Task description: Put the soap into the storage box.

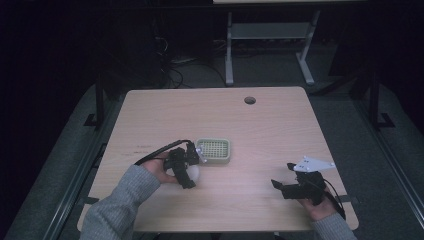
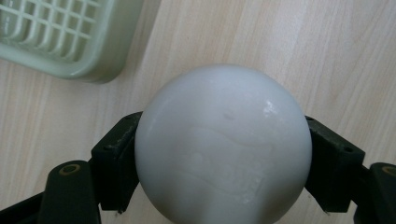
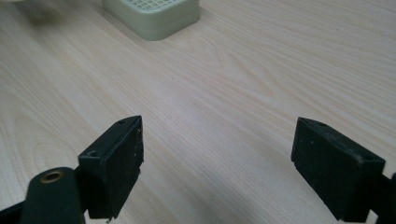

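Resting on the pale wooden desk (image 1: 260,135), near its front left part, a white ball (image 2: 223,144) is recorded between the two black jaws of the left claw (image 1: 188,170), which are closed against its opposite sides; whether the ball is lifted clear of the wood or sits on it cannot be told. A pale green basket (image 1: 213,150) with a grid floor is noted just beside the ball, on its far side, apart from it; in the left gripper view its rim (image 2: 70,67) is seen at upper left. Progress is judged as follows: the grasp on the ball is made; the carry to the basket and the release, if that is the aim, are not yet done, and the basket is seen without contents. Left hand (image 1: 160,169): laid low over the desk, grey sleeve entering from the bottom edge, claw pointed forward and to the right, towards the basket. Right claw (image 1: 282,182): held near the front right of the desk, well apart from ball and basket, jaws spread wide with nothing between them, aimed leftward across bare wood.
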`<action>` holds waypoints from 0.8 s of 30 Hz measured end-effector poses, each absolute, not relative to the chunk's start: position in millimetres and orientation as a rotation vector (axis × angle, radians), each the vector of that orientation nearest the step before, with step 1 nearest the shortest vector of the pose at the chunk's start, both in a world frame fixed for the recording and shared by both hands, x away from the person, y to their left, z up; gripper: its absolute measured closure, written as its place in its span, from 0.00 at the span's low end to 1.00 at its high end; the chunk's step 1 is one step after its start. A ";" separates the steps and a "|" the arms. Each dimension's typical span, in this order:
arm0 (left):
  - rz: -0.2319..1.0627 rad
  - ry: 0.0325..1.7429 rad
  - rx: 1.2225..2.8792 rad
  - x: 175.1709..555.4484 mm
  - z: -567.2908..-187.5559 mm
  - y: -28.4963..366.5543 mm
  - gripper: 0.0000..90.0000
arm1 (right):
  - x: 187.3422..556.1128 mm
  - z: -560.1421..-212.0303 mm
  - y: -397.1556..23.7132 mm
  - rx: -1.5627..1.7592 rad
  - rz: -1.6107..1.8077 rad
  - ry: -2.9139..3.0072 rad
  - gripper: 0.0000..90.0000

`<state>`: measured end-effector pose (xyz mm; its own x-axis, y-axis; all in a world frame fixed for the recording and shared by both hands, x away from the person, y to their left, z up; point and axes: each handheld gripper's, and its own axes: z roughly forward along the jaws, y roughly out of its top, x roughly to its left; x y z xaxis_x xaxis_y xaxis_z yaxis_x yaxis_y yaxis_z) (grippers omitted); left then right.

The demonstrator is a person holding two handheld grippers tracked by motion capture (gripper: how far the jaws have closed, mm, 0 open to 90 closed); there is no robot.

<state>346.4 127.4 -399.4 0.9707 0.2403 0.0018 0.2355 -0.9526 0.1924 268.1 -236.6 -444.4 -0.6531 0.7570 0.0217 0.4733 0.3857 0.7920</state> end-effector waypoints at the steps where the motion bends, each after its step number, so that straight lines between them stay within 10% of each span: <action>1: 0.040 0.353 2.929 347.5 -398.0 126.6 0.26 | 268.2 -444.2 -236.8 1.070 1.151 2.302 0.18; 24: 0.054 0.347 2.939 369.7 -377.5 116.7 0.26 | 267.2 -442.9 -237.1 1.069 1.151 2.301 0.18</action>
<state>369.7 116.7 -377.5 0.9721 0.2339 0.0150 0.2273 -0.9563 0.1839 267.2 -237.1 -442.9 -0.6523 0.7577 0.0197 0.4700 0.3840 0.7948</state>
